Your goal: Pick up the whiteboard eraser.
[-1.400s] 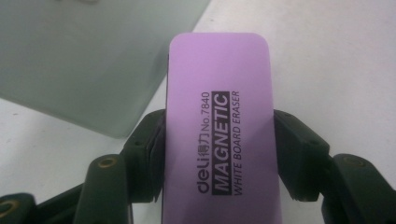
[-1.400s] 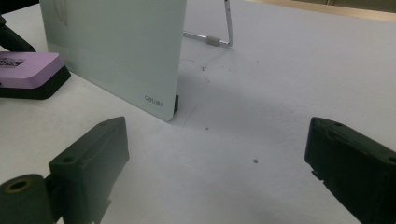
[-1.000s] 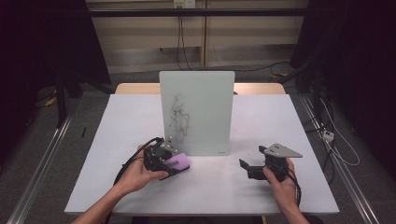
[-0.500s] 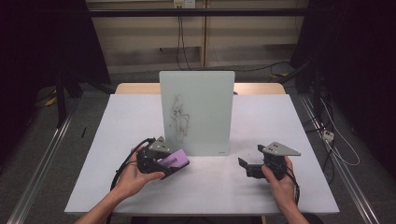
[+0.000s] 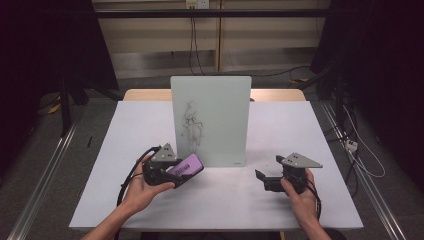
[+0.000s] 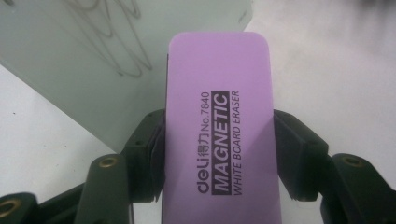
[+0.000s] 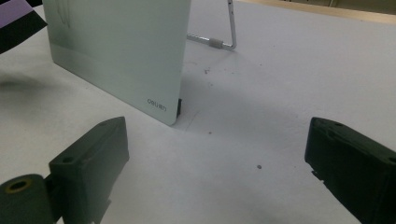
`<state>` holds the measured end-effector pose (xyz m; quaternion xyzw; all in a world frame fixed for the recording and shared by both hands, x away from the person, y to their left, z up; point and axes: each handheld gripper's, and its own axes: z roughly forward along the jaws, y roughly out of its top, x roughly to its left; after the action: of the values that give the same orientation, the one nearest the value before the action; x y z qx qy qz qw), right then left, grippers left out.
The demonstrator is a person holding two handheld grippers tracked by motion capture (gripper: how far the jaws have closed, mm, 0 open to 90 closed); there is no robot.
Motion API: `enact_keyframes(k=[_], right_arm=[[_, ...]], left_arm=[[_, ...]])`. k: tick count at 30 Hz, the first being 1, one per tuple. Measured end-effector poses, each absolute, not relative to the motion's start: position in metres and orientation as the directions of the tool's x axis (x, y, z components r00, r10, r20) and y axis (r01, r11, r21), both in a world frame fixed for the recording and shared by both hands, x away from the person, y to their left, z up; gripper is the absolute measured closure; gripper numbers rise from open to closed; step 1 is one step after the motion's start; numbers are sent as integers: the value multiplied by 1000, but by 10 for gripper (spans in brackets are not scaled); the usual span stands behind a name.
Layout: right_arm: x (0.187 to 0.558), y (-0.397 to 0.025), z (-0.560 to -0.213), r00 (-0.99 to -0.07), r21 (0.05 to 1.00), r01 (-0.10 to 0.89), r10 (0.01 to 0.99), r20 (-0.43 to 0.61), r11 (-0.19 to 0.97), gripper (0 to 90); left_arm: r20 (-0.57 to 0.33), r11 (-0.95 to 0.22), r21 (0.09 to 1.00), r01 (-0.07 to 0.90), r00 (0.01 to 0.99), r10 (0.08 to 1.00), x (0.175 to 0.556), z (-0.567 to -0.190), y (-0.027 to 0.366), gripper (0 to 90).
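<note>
- Purple magnetic whiteboard eraser (image 6: pixel 219 126) sits clamped between the two black jaws of the left gripper (image 5: pixel 170 172), one jaw pressed against each long side; its printed face looks up at the left gripper view's camera.
- Held this way, the eraser is above the table (image 5: pixel 125 200), toward the near edge and left of its middle, just in front of the lower left corner of the whiteboard (image 5: pixel 212 120).
- That glass whiteboard stands upright near the table's middle, propped from behind by a metal wire stand (image 7: pixel 224 37), with dark scribbles (image 5: pixel 191 125) on its left half.
- Over by the near right part of the table, the right gripper (image 5: pixel 272 177) is held in the person's right hand (image 5: pixel 300 192), its jaws spread wide with nothing between them, pointing toward the board's lower right corner and well apart from it.
</note>
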<state>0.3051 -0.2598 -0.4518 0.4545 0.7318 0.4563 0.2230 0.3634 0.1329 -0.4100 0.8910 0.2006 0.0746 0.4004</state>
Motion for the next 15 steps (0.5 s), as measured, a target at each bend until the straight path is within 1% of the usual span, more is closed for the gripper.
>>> enact_keyframes(k=[11, 15], right_arm=[[305, -260, -452, -487, 872, 461, 869, 91, 167, 63], [305, -260, -452, -486, 871, 461, 869, 92, 166, 62]], left_arm=[[-21, -558, 783, 274, 909, 416, 362, -403, 139, 411], [-15, -559, 784, 268, 910, 414, 362, -401, 139, 411]])
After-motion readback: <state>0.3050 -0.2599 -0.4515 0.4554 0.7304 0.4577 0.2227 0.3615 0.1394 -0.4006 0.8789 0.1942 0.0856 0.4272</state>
